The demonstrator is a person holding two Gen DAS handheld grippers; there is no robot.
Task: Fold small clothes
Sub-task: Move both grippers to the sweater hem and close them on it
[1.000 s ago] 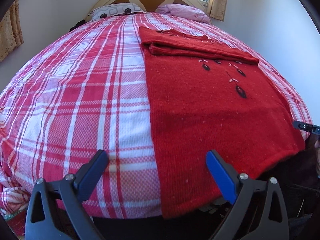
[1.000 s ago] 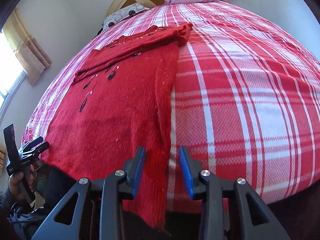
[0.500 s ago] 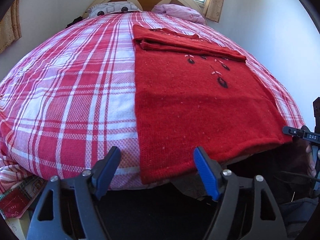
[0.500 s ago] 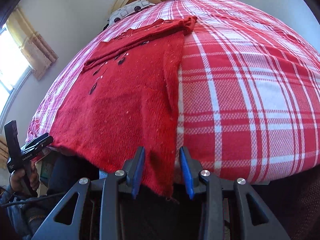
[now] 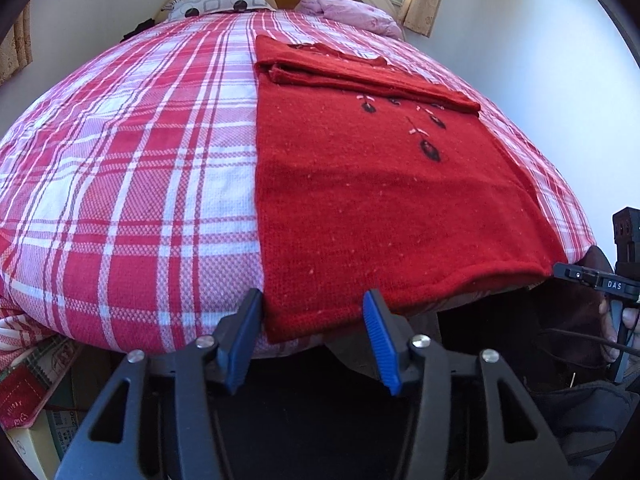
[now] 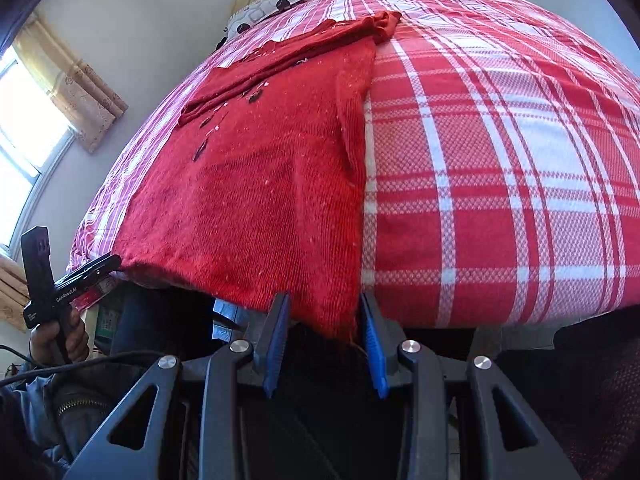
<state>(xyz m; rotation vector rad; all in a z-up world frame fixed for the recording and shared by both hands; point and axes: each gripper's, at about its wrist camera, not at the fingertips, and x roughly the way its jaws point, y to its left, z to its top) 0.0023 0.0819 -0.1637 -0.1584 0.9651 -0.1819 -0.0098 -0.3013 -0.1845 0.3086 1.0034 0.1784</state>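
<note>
A red knit sweater (image 5: 360, 184) with dark flower marks lies flat on the red-and-white plaid bed (image 5: 132, 168), its sleeves folded across the top and its hem hanging over the near edge. My left gripper (image 5: 314, 320) is open with its jaws on either side of the hem's left corner. In the right wrist view the sweater (image 6: 260, 184) has its right edge rucked into a ridge. My right gripper (image 6: 324, 320) is open around the hem's right corner. Each gripper also shows in the other's view: the right one (image 5: 576, 274) and the left one (image 6: 96, 266) both sit at hem corners.
Pillows (image 5: 216, 2) and a pink blanket (image 5: 352, 16) lie at the headboard. Curtained windows (image 6: 48, 92) flank the bed. Boxes and bags (image 5: 28, 396) sit on the floor below the bed's near edge.
Both grippers dropped back to the bed's near edge and now straddle the hanging hem corners. The left jaws narrowed and the right jaws widened. The sweater's right edge has bunched.
</note>
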